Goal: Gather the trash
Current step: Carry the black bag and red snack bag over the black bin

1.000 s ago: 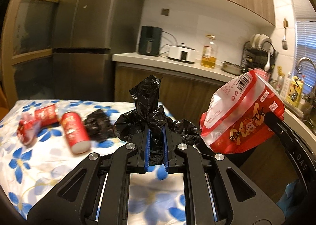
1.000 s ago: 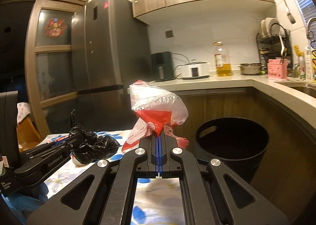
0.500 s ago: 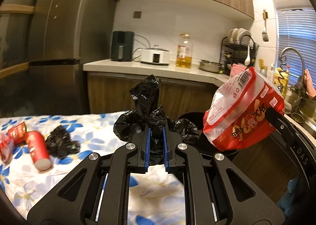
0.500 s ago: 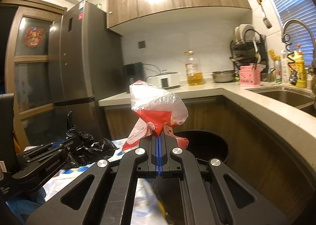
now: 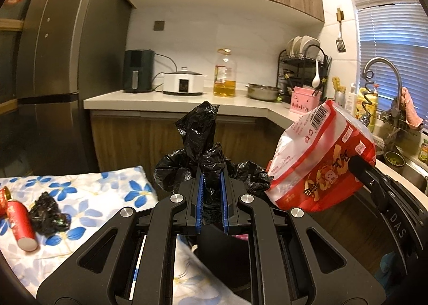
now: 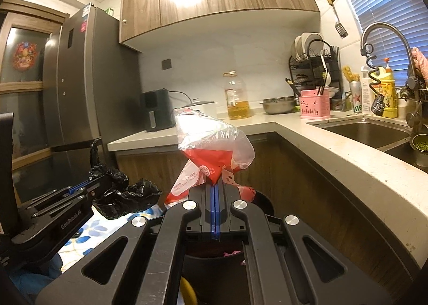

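Left tongs (image 5: pixel 211 198): a crumpled black plastic bag (image 5: pixel 199 149) is being gripped between the blue pads, at the centre of the left wrist frame; the bag is sticking up above the tips.
Right tongs (image 6: pixel 215 207): a red and clear snack bag (image 6: pixel 211 149) is being pinched at its lower edge, with the pads pressed nearly together; in the left wrist view the same bag is showing at right of centre.
Bin (image 6: pixel 263 202): a dark round bin is being seen just below and behind both tongs, beside the wooden cabinet.
Bench (image 5: pixel 80 198): a flowered cloth is being shown at lower left of the left wrist frame.
Left on the bench: a red can (image 5: pixel 21 224) is lying on its side, touching another black bag scrap (image 5: pixel 48 216).
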Motion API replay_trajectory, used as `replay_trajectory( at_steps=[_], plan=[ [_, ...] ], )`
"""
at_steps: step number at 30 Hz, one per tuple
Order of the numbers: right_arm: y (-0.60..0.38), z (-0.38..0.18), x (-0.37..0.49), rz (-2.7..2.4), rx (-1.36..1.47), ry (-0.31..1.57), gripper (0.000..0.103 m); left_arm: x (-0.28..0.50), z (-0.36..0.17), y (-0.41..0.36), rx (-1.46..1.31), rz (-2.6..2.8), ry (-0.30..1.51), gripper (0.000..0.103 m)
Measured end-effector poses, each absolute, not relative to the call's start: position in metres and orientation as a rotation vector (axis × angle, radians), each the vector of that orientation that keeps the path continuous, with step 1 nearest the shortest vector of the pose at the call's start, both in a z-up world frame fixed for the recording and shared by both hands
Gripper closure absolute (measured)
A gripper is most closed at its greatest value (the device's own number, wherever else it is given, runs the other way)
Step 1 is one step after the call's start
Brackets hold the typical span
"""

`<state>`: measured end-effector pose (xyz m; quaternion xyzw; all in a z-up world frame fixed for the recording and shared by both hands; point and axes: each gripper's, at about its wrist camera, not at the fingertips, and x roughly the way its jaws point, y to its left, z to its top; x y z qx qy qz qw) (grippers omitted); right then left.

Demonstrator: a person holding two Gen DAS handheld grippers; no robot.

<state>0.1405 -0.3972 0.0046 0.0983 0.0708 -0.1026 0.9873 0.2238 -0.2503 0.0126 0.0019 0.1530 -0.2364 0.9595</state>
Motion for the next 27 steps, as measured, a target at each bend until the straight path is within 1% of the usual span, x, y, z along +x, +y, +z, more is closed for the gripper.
replay_trajectory(
  at_steps=[8, 27],
  plan=[
    [-0.409, 0.004, 0.15, -0.236, 0.193, 0.141, 0.102, 0.241, 0.007, -0.275, 0.016, -0.501, 0.321, 0.093],
    [-0.416, -0.009, 0.175, -0.246, 0.193, 0.18, 0.102, 0.264, -0.01, -0.299, 0.027, -0.542, 0.327, 0.093]
  ],
)
